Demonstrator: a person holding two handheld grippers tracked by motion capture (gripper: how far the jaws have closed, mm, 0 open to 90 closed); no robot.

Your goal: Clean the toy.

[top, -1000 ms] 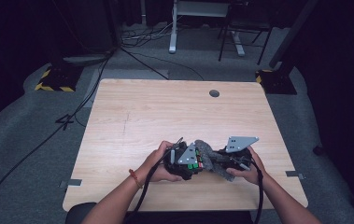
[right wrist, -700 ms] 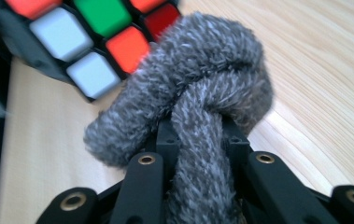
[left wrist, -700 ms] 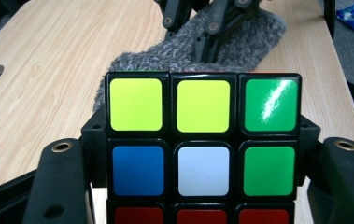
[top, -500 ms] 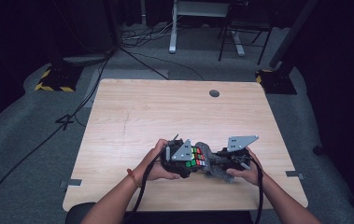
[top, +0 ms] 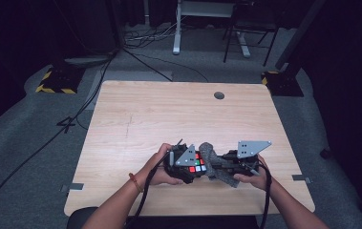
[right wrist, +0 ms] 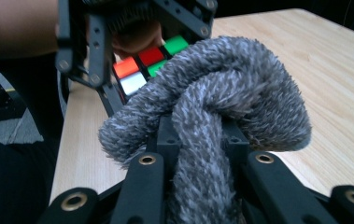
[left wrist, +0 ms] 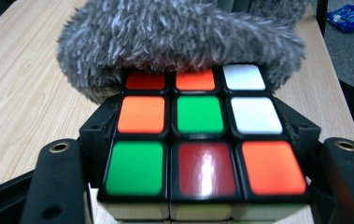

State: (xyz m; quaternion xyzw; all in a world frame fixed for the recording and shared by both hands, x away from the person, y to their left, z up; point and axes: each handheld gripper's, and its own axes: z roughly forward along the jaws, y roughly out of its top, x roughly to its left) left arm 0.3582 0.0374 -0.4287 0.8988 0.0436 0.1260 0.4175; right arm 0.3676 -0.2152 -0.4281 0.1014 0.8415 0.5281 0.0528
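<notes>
High view: left gripper [top: 194,168] clamps the cube [top: 197,163]; right gripper [top: 215,168] pinches the fuzzy cloth [top: 212,162] against it.

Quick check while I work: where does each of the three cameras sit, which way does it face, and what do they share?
High view: above the near edge, looking forward and down on the table; both forearms, left gripper and right gripper show.
Left gripper view: rides the left gripper, looking along its jaws at the puzzle cube under the grey fuzzy cloth.
Right gripper view: rides the right gripper, jaws pinching the cloth.
All three share cube and cloth.
</notes>
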